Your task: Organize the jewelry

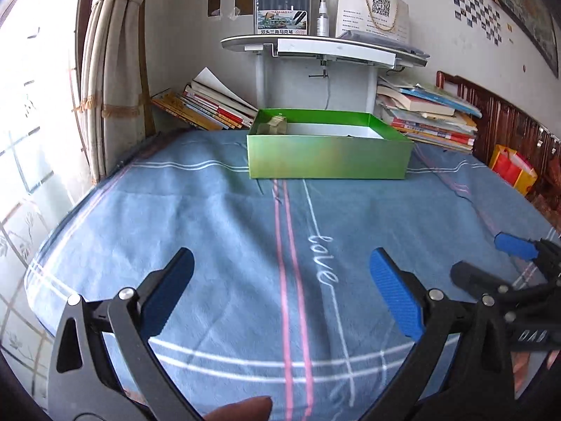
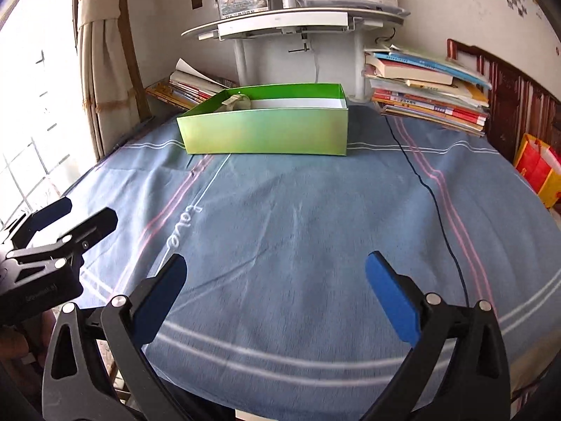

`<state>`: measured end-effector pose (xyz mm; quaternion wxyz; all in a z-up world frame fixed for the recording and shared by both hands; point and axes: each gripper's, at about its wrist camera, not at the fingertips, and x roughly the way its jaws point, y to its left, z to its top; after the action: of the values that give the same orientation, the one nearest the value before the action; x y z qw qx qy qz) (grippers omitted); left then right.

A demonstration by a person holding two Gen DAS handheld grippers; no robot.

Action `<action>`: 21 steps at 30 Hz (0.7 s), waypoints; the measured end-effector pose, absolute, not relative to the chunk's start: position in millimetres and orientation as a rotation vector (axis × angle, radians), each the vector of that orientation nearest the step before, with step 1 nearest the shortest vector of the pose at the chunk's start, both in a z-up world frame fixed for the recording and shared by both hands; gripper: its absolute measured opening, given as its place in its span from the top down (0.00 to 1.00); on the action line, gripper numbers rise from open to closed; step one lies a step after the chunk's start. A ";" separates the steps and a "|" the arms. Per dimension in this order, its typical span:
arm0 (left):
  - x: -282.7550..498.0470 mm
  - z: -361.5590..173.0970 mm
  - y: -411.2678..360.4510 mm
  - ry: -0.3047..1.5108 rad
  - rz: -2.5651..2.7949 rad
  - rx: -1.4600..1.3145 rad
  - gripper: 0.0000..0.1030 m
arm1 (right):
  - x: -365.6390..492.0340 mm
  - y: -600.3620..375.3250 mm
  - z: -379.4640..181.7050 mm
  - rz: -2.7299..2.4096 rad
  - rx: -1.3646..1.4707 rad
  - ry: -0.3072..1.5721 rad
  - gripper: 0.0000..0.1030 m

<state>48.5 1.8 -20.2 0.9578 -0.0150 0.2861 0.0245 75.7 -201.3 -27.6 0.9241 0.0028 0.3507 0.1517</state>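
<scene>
An open green box (image 1: 329, 159) (image 2: 266, 133) stands at the far side of the blue cloth. A pale bracelet-like piece (image 1: 273, 124) (image 2: 236, 101) lies in its left corner. My left gripper (image 1: 284, 280) hovers open over the near cloth, well short of the box, nothing between its blue pads. My right gripper (image 2: 277, 284) is likewise open and empty above the near cloth. Each gripper shows at the edge of the other's view: the right gripper (image 1: 491, 259), the left gripper (image 2: 80, 217).
Blue striped cloth (image 1: 245, 217) (image 2: 315, 210) covers the table. Book stacks (image 1: 427, 115) (image 2: 427, 87) and more books (image 1: 207, 105) flank a white stand (image 1: 322, 49) behind the box. A thin black cord (image 2: 434, 203) crosses the cloth on the right. A thumb (image 1: 245, 408) shows below.
</scene>
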 end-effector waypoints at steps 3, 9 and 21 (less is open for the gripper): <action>43.1 -20.0 1.9 0.590 0.037 -0.064 0.04 | 64.7 -202.3 -22.5 0.294 -0.005 0.692 0.03; 34.6 -17.2 -2.8 0.595 0.034 -0.042 0.04 | 55.7 -210.9 -12.1 0.274 0.028 0.657 0.03; 32.4 -15.0 -1.5 0.602 0.024 -0.050 0.04 | 51.7 -208.5 -10.7 0.275 0.025 0.644 0.03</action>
<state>32.4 -1.5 -15.0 0.9546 -0.0244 0.2965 0.0120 51.7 -208.5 -10.7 0.9393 0.0120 0.3155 0.1345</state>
